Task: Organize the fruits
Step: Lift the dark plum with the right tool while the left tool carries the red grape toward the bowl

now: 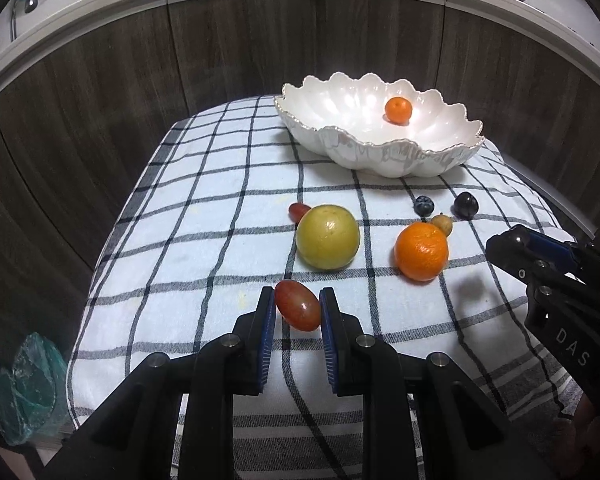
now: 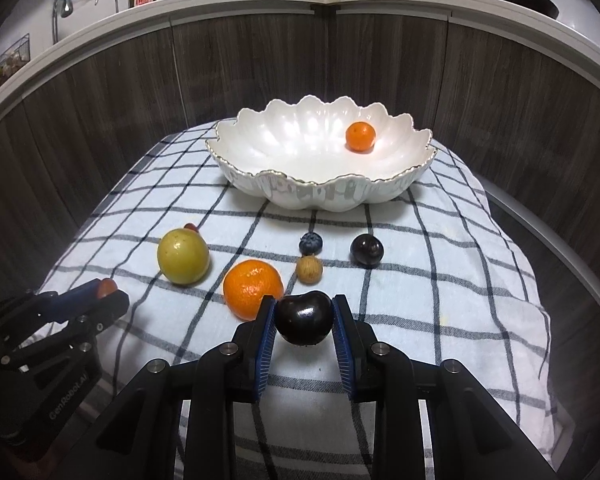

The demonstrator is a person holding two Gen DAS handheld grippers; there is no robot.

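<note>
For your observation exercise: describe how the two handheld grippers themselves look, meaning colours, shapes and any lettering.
Both the left gripper and the right gripper are black angular plastic frames with silver round bolts and blue ribbed finger pads. White lettering runs along each body: "DAS" on the right, "GenRobot.AI" on the left.

Glossy white bowl on matt woven checked cloth

Dark wood-panelled wall under white ledge

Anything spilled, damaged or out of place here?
Nothing stands out. The white bowl sits upright on the checked cloth with one small orange inside; the loose fruit looks intact, with no spills.
</note>
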